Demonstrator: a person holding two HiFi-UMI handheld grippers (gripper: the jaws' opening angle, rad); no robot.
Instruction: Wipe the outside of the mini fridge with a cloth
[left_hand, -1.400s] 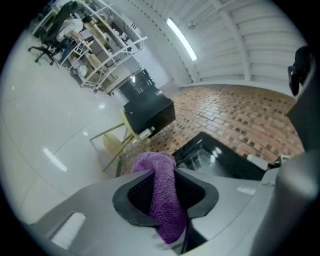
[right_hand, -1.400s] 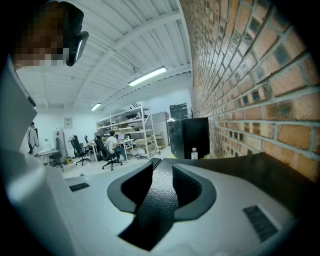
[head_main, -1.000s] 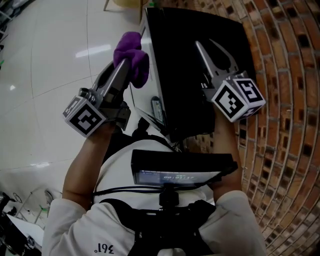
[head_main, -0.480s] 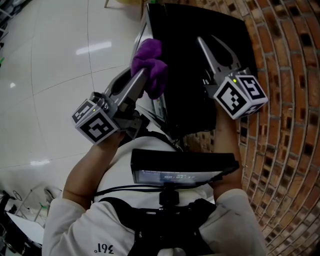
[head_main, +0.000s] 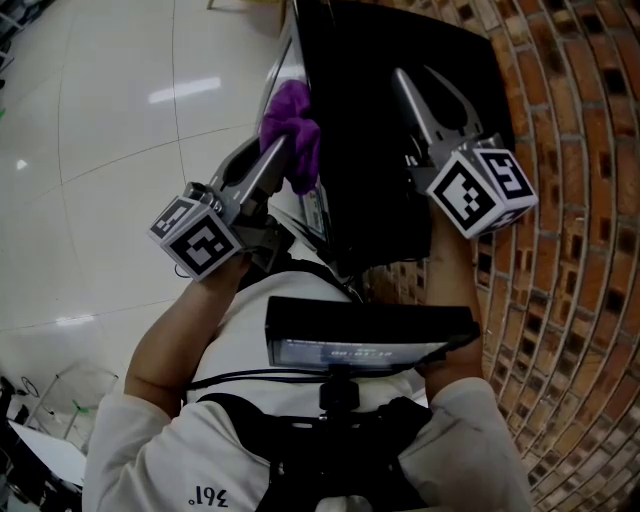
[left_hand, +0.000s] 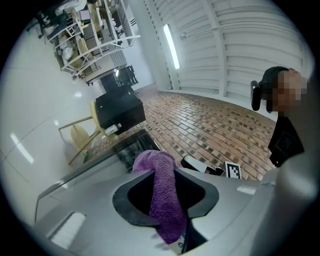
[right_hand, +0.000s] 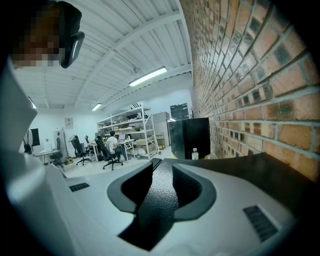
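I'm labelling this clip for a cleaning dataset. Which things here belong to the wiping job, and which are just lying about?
In the job: purple cloth, clamped in the left tool; black mini fridge; right tool, empty, over the fridge top.

Just lying about: yellow chair; second black cabinet with a bottle by it; storage shelves.

- An open lab or workshop hall: storage racks (right_hand: 131, 131) and office chairs (right_hand: 80, 148) at middle left.
- Tube lights (right_hand: 147, 76) under a ribbed ceiling (right_hand: 125, 30); brick wall (right_hand: 240, 75) at right.
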